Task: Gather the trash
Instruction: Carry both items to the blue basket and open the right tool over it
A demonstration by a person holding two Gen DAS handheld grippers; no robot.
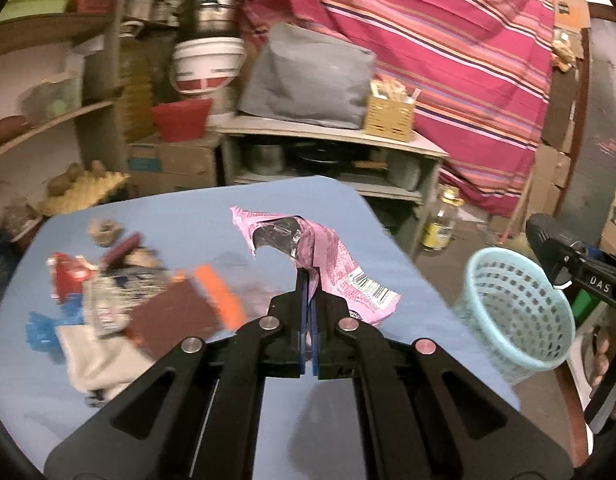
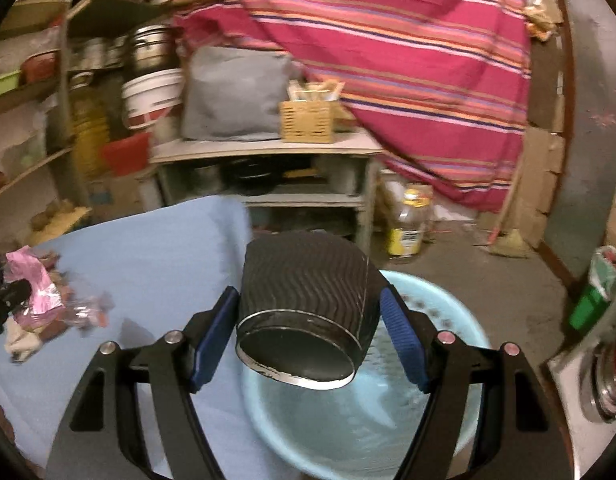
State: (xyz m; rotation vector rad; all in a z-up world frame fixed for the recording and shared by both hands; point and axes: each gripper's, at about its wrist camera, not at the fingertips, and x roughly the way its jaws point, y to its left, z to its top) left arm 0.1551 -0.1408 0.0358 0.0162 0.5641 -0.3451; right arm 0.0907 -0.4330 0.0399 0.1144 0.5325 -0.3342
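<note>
Left gripper (image 1: 308,280) clenched tight on a pink wrapper (image 1: 327,256), lifted clear above the blue tablecloth (image 1: 180,216); wrapper crumpled, barcode end drooping to the right; right gripper (image 2: 308,320) clamped on a black ribbed paper cup (image 2: 308,300), tipped on its side with base toward the camera, blue pads (image 2: 399,332) pressed against both flanks; held directly over the light blue mesh basket (image 2: 347,420) at the table's right edge; left behind on the cloth, a blurred trash pile (image 1: 120,304) of wrappers, an orange piece and brown card.
</note>
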